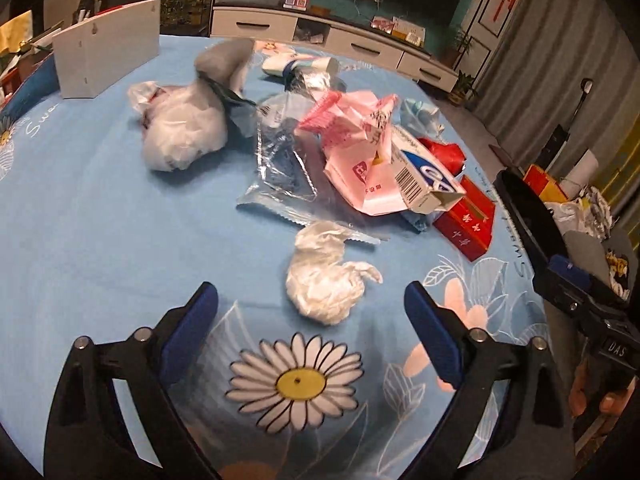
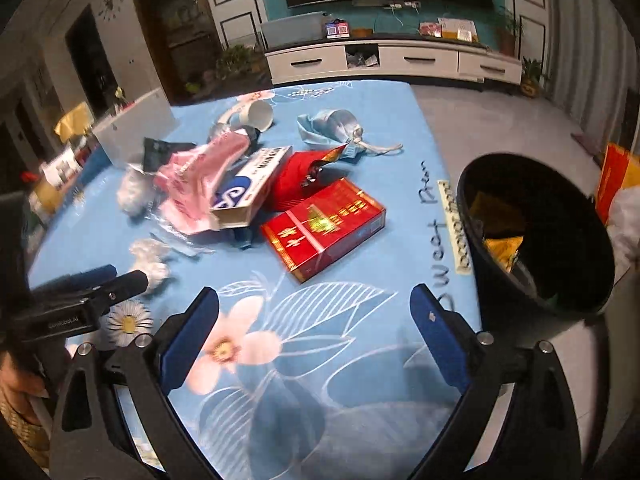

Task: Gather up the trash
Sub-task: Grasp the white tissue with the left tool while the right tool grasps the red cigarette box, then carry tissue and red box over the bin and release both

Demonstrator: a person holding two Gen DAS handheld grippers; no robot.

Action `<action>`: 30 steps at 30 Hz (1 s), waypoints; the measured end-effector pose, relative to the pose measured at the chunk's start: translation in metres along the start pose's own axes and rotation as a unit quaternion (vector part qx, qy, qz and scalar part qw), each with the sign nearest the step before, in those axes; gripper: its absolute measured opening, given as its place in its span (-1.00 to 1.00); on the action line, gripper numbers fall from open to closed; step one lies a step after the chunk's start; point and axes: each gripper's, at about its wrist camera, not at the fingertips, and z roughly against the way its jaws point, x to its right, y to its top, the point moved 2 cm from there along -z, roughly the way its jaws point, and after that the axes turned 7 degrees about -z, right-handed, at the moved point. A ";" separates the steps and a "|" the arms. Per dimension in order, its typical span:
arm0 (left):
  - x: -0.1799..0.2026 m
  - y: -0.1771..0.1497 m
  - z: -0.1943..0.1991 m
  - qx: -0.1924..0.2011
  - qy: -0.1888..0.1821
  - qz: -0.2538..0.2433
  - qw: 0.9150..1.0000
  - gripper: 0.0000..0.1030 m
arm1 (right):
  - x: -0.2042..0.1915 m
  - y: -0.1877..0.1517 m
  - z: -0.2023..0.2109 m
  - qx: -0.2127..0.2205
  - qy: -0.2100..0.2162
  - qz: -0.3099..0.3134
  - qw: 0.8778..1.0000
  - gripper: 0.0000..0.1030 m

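Your left gripper (image 1: 311, 334) hangs over the table with the light blue flowered cloth (image 1: 100, 208), its blue-padded fingers (image 1: 192, 320) spread wide and holding nothing. The crumpled white plastic wad (image 1: 326, 280) lies just beyond the fingertips, between the two fingers and a little nearer the right one, apart from both pads.

Farther off sits the main heap: a scrunched white plastic bag (image 1: 180, 132) at the far left, a clear crinkled wrapper (image 1: 280, 172), a pink torn packet (image 1: 360, 152), a blue and white cardboard box (image 1: 424, 180) and a flat red carton (image 1: 466, 228) to the right.

Your right gripper (image 2: 314, 332) also stands wide and empty above bare cloth. The flat red carton lies ahead of it, well apart from the pads. The black round bin (image 2: 536, 236) stands off the table's right edge, yellow scraps showing inside.
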 end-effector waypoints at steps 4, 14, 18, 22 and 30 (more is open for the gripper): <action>0.005 0.001 -0.012 -0.002 0.023 -0.014 1.000 0.06 | 0.003 0.010 -0.014 0.000 0.004 0.023 1.000 0.90; -0.018 0.018 0.020 0.050 0.018 0.018 0.998 -0.44 | 0.001 0.029 -0.058 -0.037 0.006 0.103 0.994 0.90; -0.018 0.035 0.029 0.069 0.004 0.023 0.997 -0.44 | 0.000 0.036 -0.069 -0.041 0.014 0.124 0.991 0.90; -0.014 0.044 0.031 0.070 0.001 0.025 0.997 -0.43 | -0.002 0.041 -0.083 -0.057 0.021 0.134 0.989 0.90; -0.008 0.044 0.029 0.064 -0.005 0.019 0.998 -0.43 | -0.008 0.038 -0.091 -0.063 0.013 0.149 0.987 0.83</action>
